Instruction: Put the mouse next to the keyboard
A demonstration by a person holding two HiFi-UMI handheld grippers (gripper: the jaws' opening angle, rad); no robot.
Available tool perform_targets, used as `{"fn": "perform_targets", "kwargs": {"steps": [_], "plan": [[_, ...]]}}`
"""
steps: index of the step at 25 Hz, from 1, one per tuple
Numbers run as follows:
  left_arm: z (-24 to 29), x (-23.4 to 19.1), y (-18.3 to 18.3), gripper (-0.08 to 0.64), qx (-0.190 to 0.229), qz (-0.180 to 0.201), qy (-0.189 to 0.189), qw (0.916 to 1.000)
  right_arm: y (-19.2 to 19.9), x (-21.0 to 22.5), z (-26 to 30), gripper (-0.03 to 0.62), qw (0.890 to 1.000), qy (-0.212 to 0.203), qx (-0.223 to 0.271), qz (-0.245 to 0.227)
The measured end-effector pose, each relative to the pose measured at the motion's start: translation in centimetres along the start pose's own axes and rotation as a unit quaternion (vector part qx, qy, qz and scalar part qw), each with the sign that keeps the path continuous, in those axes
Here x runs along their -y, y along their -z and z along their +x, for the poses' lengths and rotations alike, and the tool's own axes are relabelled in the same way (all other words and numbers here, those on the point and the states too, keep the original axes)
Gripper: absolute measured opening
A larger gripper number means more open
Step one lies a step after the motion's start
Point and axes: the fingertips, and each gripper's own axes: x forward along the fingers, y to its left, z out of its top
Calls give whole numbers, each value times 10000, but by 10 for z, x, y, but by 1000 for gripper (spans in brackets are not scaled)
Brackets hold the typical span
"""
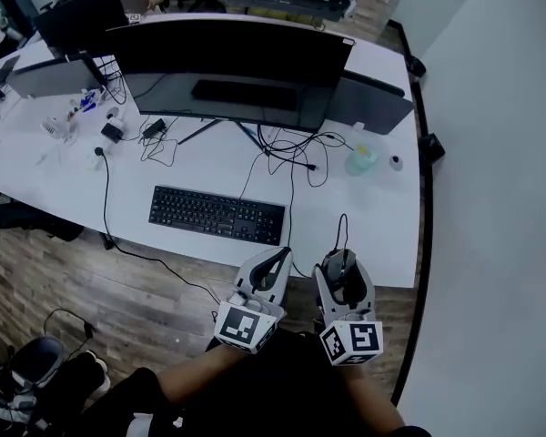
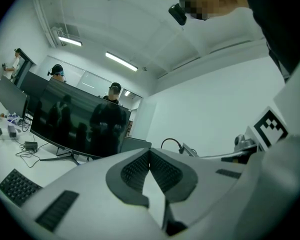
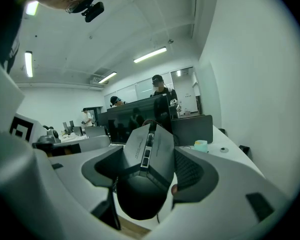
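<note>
- The right gripper (image 1: pixel 343 260) is sitting in the lower middle of the head view. Its jaws are gripping the black mouse (image 1: pixel 344 277) from both sides.
- In the right gripper view the mouse (image 3: pixel 146 170) is filling the gap between the two grey pads, with its wheel end pointing away from the camera.
- The mouse is hanging over the near edge of the white desk (image 1: pixel 209 167), lower right of the keyboard (image 1: pixel 217 214) and clearly apart from it. I cannot tell if it is touching the desk.
- Its thin cable (image 1: pixel 343 228) is running up the frame towards the tangle of wires under the curved monitor (image 1: pixel 232 66).
- The left gripper (image 1: pixel 278 259) is hovering just left of the right one, near the lower right corner of the keyboard.
- In the left gripper view its jaws are pressing together at the tips, and nothing is lying between them.
- A small pale green container (image 1: pixel 362 159) is standing on the right part of the desk.
</note>
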Motion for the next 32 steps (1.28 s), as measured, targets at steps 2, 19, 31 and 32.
{"fn": "perform_targets", "kwargs": {"steps": [2,19,31,32], "plan": [[13,-1,1,3,-24,22,204,9998,-1,8,10,327,9999,139,-26,35],[49,-39,21,3,-408,-171,268,9987,24,37,73,327,9971,304,-537,446],[94,-65,39,3,-677,329,149,9970,81,69,128,325,9889,186,-1241,794],[98,-65,42,3,-729,435,169,9963,84,71,130,327,9875,193,-1290,881]]}}
